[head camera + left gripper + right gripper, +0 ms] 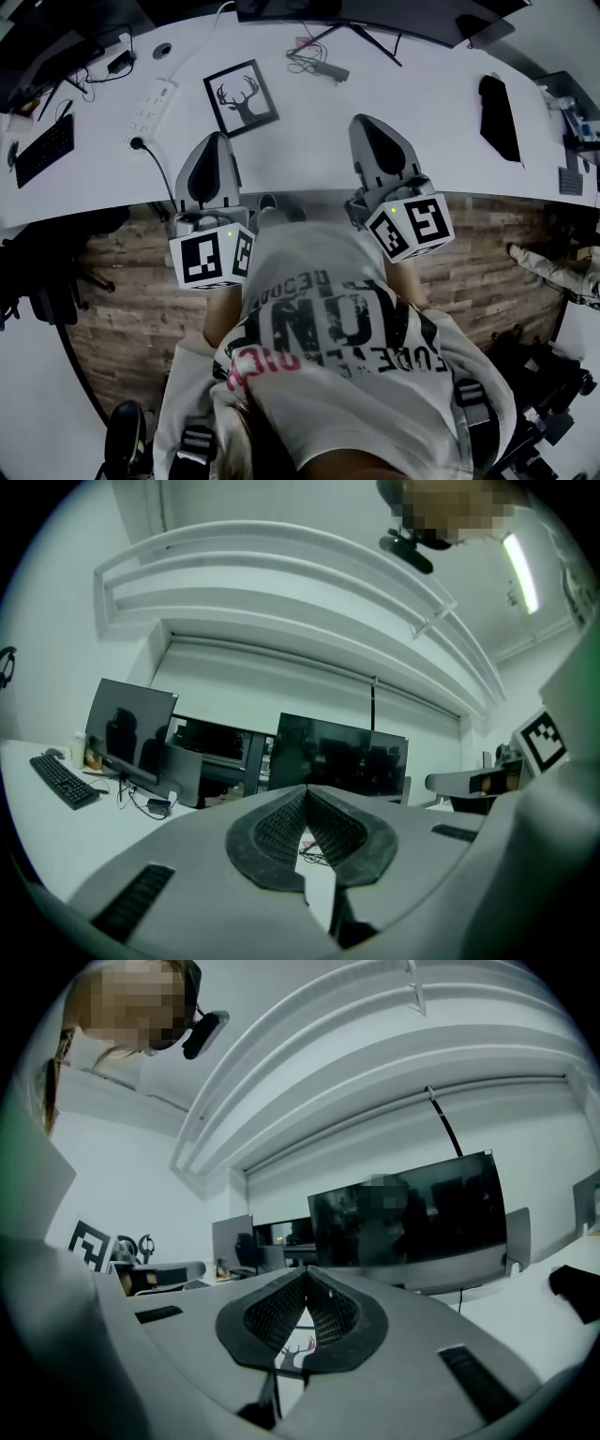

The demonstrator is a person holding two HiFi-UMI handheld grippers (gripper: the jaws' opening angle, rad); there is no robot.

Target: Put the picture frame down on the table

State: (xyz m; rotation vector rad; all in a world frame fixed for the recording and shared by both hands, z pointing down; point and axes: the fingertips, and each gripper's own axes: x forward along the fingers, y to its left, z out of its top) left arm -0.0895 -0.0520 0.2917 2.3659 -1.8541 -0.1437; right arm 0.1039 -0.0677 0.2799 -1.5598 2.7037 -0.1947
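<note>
Closest in, above the person's printed shirt [328, 347], the left gripper [217, 141] and the right gripper [367, 122] are held level, side by side over the near edge of the white table [422, 103], each with its fingers closed tip to tip and nothing between them. Just beyond the left gripper, touching neither, the picture frame [241, 97] with its black stag's head lies flat on the table. Farther back sit a white power strip [150, 105] and a tangle of cables [314, 61]
</note>
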